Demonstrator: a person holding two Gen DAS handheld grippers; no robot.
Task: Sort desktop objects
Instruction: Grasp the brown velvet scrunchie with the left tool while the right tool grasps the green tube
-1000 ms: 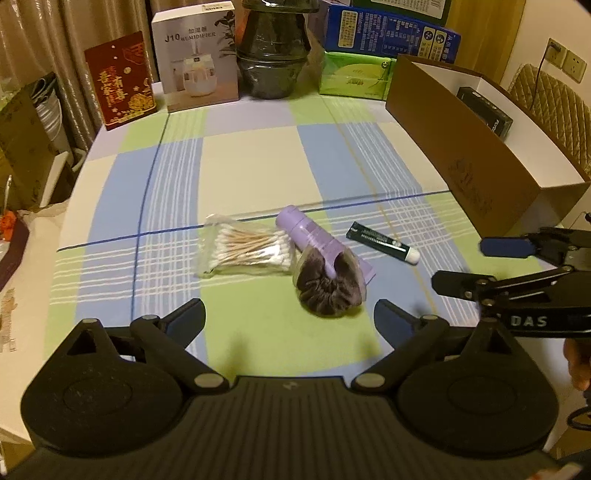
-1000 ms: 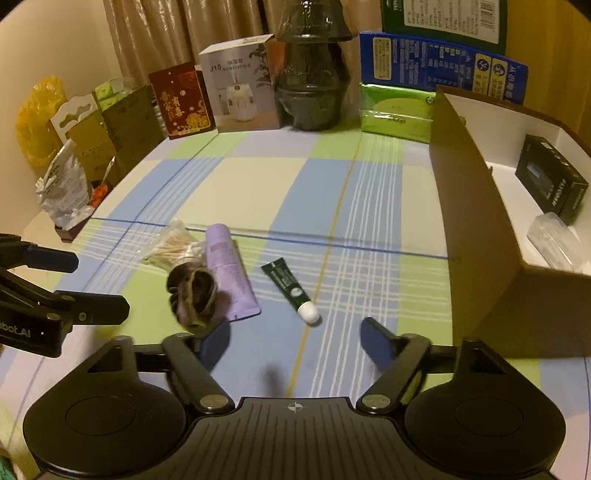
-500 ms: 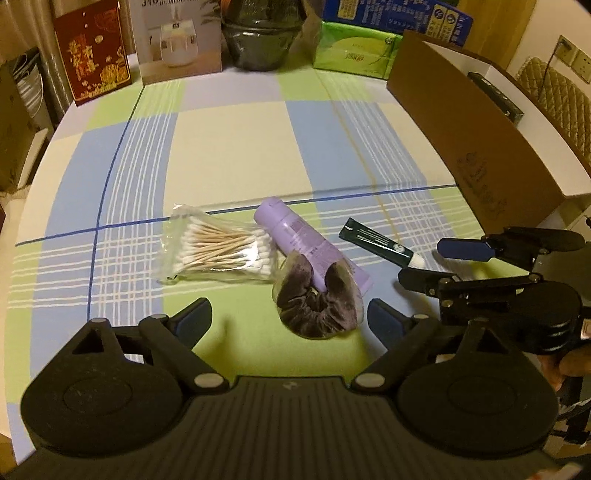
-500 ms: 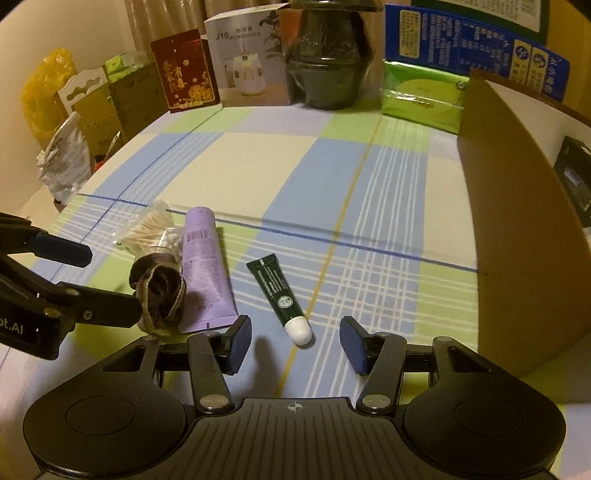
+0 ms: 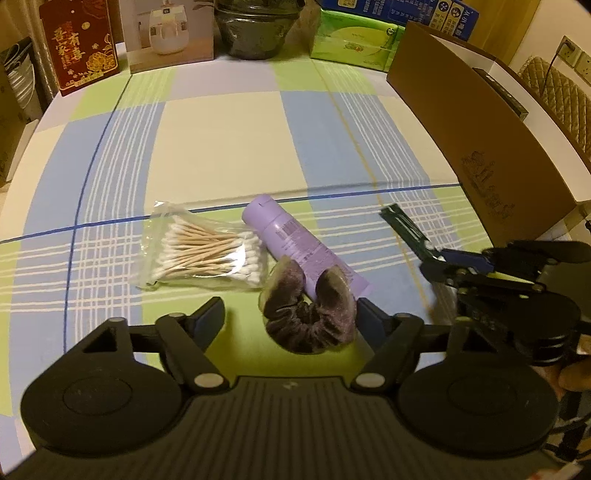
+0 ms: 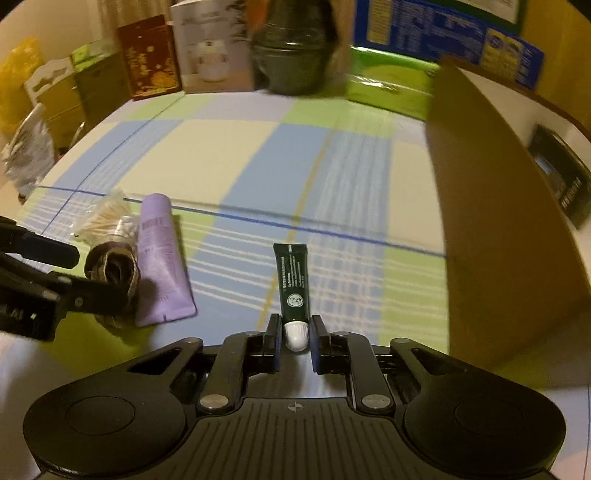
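Observation:
A small dark green tube [image 6: 291, 284] with a white cap lies on the checked tablecloth. My right gripper [image 6: 294, 338] is shut on its cap end; it also shows in the left wrist view [image 5: 439, 264], with the tube [image 5: 404, 230] sticking out. My left gripper [image 5: 291, 319] is open around a dark purple scrunchie [image 5: 308, 319], which rests on the end of a lilac tube [image 5: 295, 245]. A clear bag of cotton swabs [image 5: 205, 251] lies left of the lilac tube.
A brown open cardboard box [image 5: 480, 136] stands on the right with a black box [image 6: 561, 177] inside. At the back stand a red card [image 5: 79, 51], a humidifier box [image 5: 170, 33], a dark pot [image 5: 255, 33] and a green tissue pack [image 5: 354, 48].
My right gripper has moved in and closed on the green tube's cap end. My left gripper has moved forward so the scrunchie sits between its open fingers.

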